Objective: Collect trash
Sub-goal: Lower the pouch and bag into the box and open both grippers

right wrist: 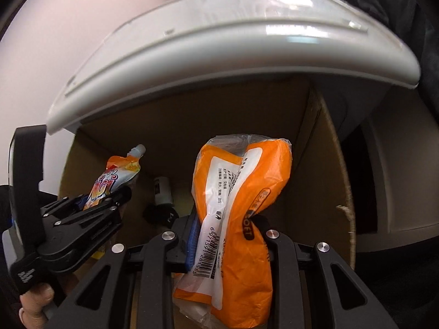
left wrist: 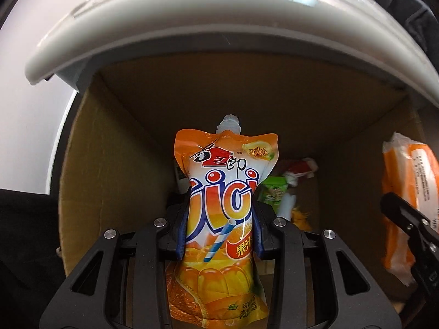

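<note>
1. We are holding the left gripper (left wrist: 219, 219) over the open cardboard box (left wrist: 115, 170); its jaws are clamping the orange pouch (left wrist: 219, 219) at the waist, blue pads (left wrist: 181, 235) pressing both sides
2. The pouch is standing upright in the grip, white spout (left wrist: 230, 123) on top and uncapped, lower half hanging below the fingers
3. We are holding the right gripper (right wrist: 227, 235) over the same box; its jaws are squeezing an orange-and-white wrapper (right wrist: 236, 205), which is pinching in where the fingers meet it
4. The wrapper's barcode side is facing the right camera, its clear top edge crumpling upward
5. Both items are sitting above the box interior, beneath the white table edge (left wrist: 192, 27)
6. On the box floor other trash is lying: a green packet (left wrist: 274, 194), a red-and-white piece (left wrist: 301, 168), a white-and-black object (right wrist: 163, 192)
7. In the right view the left gripper is showing at left with the pouch, a hand (right wrist: 35, 304) gripping its handle; the two grippers are sitting near, not touching
</note>
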The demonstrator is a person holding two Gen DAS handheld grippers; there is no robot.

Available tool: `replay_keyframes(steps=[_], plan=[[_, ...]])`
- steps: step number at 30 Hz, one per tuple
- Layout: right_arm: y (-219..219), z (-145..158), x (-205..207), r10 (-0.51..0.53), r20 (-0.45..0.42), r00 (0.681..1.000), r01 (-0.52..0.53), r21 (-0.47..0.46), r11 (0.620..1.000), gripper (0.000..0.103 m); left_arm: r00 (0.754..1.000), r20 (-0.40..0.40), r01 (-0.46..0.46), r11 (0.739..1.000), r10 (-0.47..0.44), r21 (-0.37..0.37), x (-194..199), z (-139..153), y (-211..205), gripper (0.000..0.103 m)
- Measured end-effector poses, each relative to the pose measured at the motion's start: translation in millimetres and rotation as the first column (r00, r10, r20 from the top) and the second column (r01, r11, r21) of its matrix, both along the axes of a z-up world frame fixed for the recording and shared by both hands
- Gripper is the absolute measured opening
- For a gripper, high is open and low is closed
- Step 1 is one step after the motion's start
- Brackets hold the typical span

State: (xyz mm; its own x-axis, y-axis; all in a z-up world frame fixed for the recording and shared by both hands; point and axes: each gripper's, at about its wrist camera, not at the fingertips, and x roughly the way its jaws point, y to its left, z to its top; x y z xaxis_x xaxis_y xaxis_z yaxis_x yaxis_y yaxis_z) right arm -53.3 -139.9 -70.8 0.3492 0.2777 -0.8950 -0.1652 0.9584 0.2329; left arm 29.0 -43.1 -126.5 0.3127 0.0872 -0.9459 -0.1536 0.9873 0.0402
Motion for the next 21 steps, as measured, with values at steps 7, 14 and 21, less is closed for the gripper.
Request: replay_keyframes(steps=[7, 14, 21], plan=[[1.2, -14.8, 6.1, 0.002, -0.031, 1.0, -0.002, -0.009, 1.0, 0.029, 1.0, -0.007, 0.02, 0.999, -0.02, -0.028, -4.6, 9.5, -1.7, 0.035], [0.2, -15.9, 13.0, -0.014, -0.037, 0.999, 0.013, -0.007, 1.0, 0.06, 0.999, 0.008, 0.052, 0.999, -0.052, 0.005, -8.0, 11.2, -4.0, 0.062], [-18.0, 0.2, 9.9, -0.094, 0.022, 0.995, 0.093, 0.015, 0.996, 0.07, 0.999, 0.022, 0.039, 0.999, -0.04, 0.037, -17.9, 17.9, -1.2, 0.081]])
